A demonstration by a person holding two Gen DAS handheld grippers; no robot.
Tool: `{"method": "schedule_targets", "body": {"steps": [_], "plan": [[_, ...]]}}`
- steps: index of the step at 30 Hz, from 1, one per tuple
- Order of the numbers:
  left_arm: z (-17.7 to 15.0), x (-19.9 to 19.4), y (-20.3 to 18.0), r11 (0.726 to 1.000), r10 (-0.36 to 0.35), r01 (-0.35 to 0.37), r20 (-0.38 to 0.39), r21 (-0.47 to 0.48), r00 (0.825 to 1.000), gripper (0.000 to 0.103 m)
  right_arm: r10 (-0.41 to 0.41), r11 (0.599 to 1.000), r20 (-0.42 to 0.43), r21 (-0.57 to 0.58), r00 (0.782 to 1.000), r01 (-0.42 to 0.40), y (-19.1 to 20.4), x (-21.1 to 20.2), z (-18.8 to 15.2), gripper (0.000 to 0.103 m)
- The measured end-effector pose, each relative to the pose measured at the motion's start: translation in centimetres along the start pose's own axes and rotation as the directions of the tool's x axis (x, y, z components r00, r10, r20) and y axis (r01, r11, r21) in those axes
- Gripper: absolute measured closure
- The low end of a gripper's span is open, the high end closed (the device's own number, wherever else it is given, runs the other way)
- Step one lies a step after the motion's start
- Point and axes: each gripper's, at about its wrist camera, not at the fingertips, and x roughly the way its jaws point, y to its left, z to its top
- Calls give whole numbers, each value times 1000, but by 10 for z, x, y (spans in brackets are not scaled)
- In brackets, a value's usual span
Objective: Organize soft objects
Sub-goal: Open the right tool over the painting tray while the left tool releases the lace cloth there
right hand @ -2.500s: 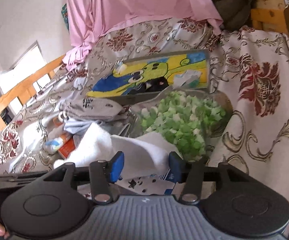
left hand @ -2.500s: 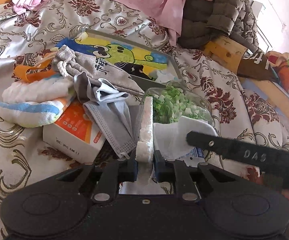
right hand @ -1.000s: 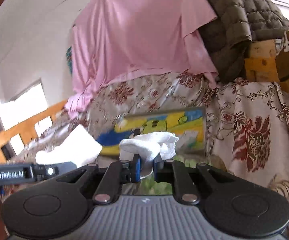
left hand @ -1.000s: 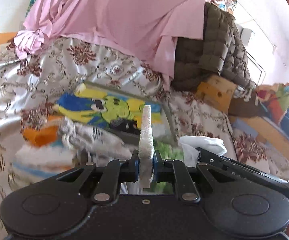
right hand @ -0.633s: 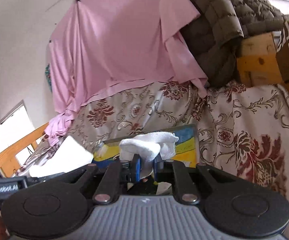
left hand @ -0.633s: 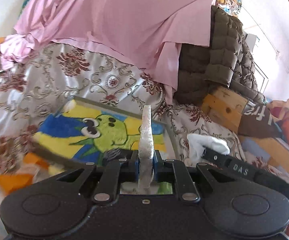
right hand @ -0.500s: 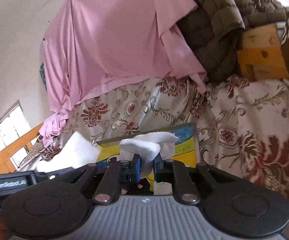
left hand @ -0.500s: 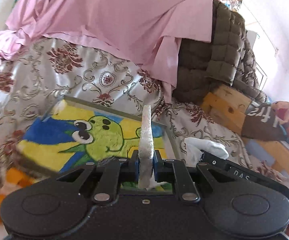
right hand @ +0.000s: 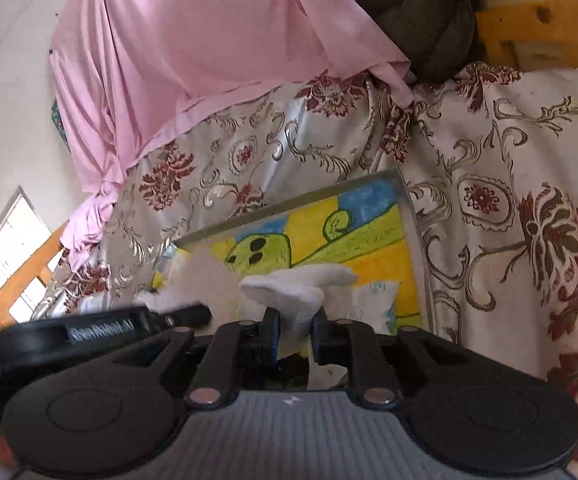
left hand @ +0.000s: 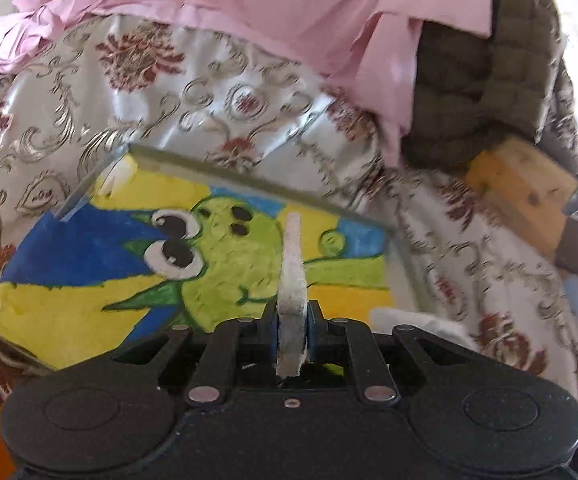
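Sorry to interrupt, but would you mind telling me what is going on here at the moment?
A person is tidying soft things on a bed with a pair of tongs in each hand. The left tongs are shut on one end of a white cloth, seen edge-on. The right tongs hold the other end, and their jaws have just been opening with the cloth between them. Both ends hang over a tray with a cartoon picture lying on the floral bedspread.

Pink sheet [left hand: 273, 8] drapes over the floral bedspread [left hand: 217, 92].
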Motion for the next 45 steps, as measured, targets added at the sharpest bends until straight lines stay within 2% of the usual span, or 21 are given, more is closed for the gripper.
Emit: {"method": "schedule_targets", "body": {"steps": [3, 8, 11, 13, 19, 28, 32, 36, 45], "plan": [[-3, 4, 5, 1000, 10, -10, -27, -19, 1000, 88, -1, 1000, -28, -4, 1000, 1, 1, 3, 0, 77], [-7, 4, 11, 998, 26, -29, -54, -48, 998, 87, -16, 1000, -33, -15, 999, 15, 3, 4, 0, 64], [-7, 2, 11, 998, 44, -47, -57, -39, 997, 83, -16, 1000, -33, -6, 999, 15, 1, 3, 1, 48], [-7, 0, 11, 998, 57, -59, -57, -37, 997, 75, -15, 1000, -30, 4, 999, 15, -1, 3, 2, 36], [-5, -6, 16, 994, 81, -83, -35, -66, 996, 57, -13, 1000, -18, 19, 1000, 14, -4, 1, 4, 20], [-8, -21, 18, 993, 99, -98, 19, -73, 995, 36, -49, 999, 6, -20, 999, 50, 4, -4, 6, 9], [-7, -36, 19, 991, 105, -100, 51, -89, 993, 32, -76, 996, 28, -41, 997, 77, 9, -15, 10, 6], [-5, -57, 17, 990, 113, -105, 81, -93, 990, 25, -80, 995, 66, -49, 995, 83, 16, -37, 17, 1], [-11, -130, 3, 993, 117, -109, 192, -52, 974, 12, -85, 990, 155, -95, 984, 100, 37, -100, 26, 0]]}}
